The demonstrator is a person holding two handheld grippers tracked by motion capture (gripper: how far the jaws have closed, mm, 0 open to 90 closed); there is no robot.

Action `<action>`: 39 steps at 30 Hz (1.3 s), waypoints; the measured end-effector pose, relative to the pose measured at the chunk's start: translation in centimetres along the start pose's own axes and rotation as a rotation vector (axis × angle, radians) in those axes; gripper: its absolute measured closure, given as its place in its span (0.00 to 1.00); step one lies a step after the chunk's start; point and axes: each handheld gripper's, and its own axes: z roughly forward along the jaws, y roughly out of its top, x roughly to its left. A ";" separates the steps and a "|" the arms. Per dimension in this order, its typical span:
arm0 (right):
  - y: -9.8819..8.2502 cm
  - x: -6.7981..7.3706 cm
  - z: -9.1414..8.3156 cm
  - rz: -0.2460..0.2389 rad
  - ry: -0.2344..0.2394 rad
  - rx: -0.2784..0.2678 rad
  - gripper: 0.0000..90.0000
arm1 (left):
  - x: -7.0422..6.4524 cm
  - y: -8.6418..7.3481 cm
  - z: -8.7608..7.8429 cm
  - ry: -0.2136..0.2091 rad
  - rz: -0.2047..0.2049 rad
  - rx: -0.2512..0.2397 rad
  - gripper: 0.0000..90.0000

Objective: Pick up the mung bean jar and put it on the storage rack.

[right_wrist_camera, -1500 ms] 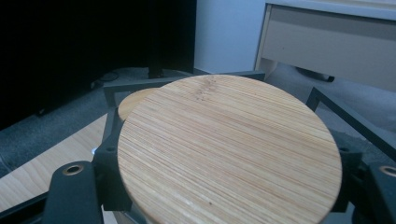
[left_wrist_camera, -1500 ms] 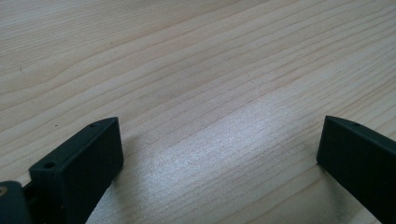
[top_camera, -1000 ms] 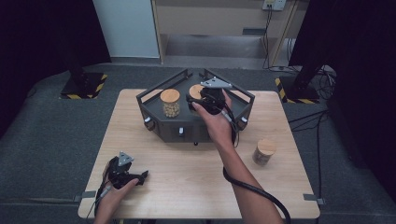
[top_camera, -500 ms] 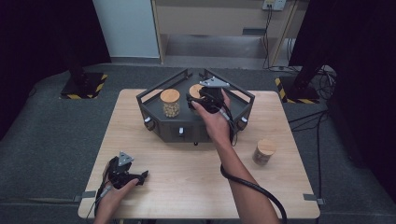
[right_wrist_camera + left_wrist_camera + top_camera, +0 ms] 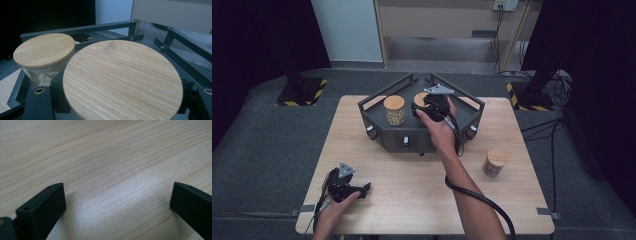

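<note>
My right gripper (image 5: 426, 107) reaches into a dark angular rack (image 5: 412, 136) at the table's back. It is shut on a glass jar with a round wooden lid (image 5: 122, 80), whose lid edge (image 5: 418, 98) peeks out past the gripper in the high view. A second wooden-lidded jar (image 5: 394, 110) with pale contents stands in the rack just to its left, also visible in the right gripper view (image 5: 44, 50). My left gripper (image 5: 363, 189) lies on the table's front left with its jaws wide open (image 5: 117, 192) over bare wood.
A third lidded jar (image 5: 495, 162) stands alone on the wooden table (image 5: 412, 200) at the right. The rack has raised bars (image 5: 80, 28) around its edge and knobs on its front. Cables trail from both grippers.
</note>
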 end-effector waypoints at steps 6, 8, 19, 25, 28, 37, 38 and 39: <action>-0.2 0.0 0.3 0.000 -0.003 0.007 0.28 | 0.0 0.0 0.0 0.001 0.001 0.000 0.00; -0.3 0.0 0.4 0.004 -0.004 0.008 0.28 | 0.0 0.0 0.0 0.001 0.001 0.000 0.00; -0.5 0.1 0.6 0.012 0.002 0.013 0.28 | 0.0 0.0 0.0 0.000 0.001 0.000 0.00; -0.6 -0.1 0.6 0.018 -0.001 0.013 0.28 | 0.0 0.0 0.0 0.000 0.001 0.000 0.00; -0.7 0.0 0.7 0.019 -0.001 0.014 0.28 | 0.0 0.0 0.0 0.000 0.001 0.000 0.00; -0.8 0.2 1.0 0.019 -0.004 0.018 0.28 | 0.0 0.0 0.0 0.000 0.000 0.001 0.00; -0.9 0.1 1.0 0.020 -0.004 0.018 0.28 | 0.0 0.0 0.0 0.000 0.000 0.000 0.00; -0.9 0.1 1.0 0.022 -0.004 0.018 0.28 | 0.0 0.0 0.0 0.000 0.000 0.000 0.00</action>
